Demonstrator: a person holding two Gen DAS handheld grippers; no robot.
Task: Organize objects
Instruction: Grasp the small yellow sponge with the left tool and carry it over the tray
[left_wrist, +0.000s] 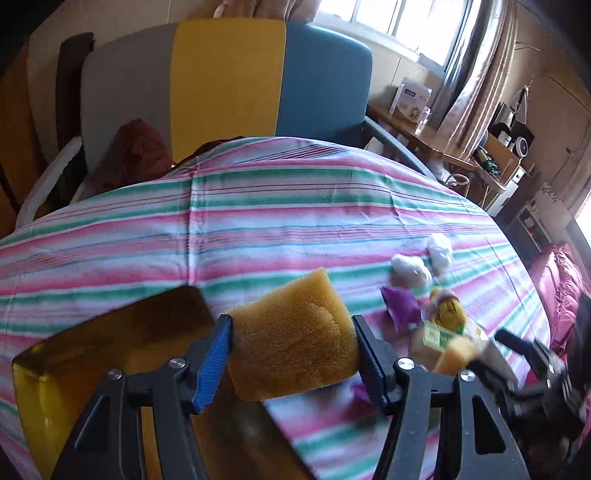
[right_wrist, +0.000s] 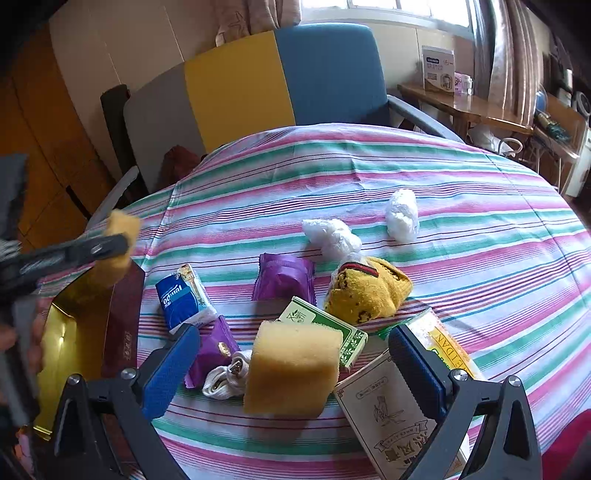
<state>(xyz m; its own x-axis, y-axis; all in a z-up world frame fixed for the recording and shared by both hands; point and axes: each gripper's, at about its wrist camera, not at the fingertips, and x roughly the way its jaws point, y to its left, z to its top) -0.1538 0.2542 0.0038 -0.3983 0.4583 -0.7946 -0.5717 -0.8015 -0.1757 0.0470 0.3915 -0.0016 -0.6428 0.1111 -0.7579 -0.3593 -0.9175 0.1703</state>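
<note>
L gripper (left_wrist: 291, 354) fingers clamp sponge (left_wrist: 291, 332) over gold box (left_wrist: 33, 398).

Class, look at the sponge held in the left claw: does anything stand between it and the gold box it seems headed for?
Nothing visible does. The sponge sits clamped in the left claw above the open gold box, whose visible interior looks bare.

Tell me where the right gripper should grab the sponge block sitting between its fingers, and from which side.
Grip the sponge block across its two flat side faces, coming down from above and the near side. It stands upright between the open right gripper, and the green box crowds its far edge.
</note>
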